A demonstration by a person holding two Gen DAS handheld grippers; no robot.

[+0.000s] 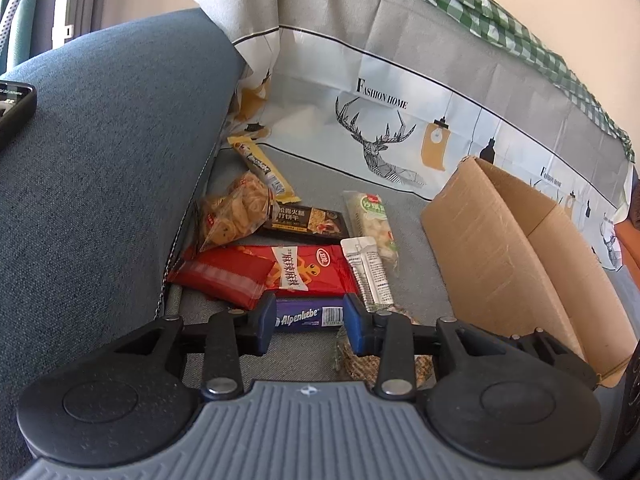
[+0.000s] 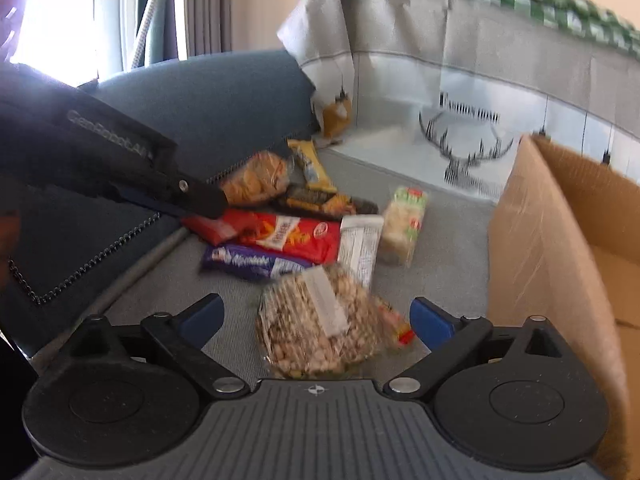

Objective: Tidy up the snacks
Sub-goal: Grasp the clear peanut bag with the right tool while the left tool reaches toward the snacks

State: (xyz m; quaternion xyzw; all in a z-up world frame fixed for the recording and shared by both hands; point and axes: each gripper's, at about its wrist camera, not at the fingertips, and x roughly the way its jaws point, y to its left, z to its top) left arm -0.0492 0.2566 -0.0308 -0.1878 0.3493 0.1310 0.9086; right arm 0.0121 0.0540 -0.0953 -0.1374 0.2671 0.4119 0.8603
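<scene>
A home, probably a living room: a blue sofa cushion [image 1: 108,168] on a grey seat [image 1: 416,248], a "Fashion Home" deer-print cover [image 1: 400,120] over the backrest, a green check cloth [image 1: 500,20] on top, and curtains [image 2: 208,8] by a bright window.

Soft daylight, blown-out window [image 2: 60,12] glare, motion blur in the right view, fisheye bending at edges.

Grey fabric sofa seat [image 1: 320,168] carries a snack pile: purple Alpenliebe candy bar [image 1: 308,317], red chip pack [image 1: 296,270], black cracker pack [image 1: 306,220], clear bag of nuts [image 2: 320,324]. Open brown cardboard box [image 1: 508,256] stands on the seat just beside them.
</scene>
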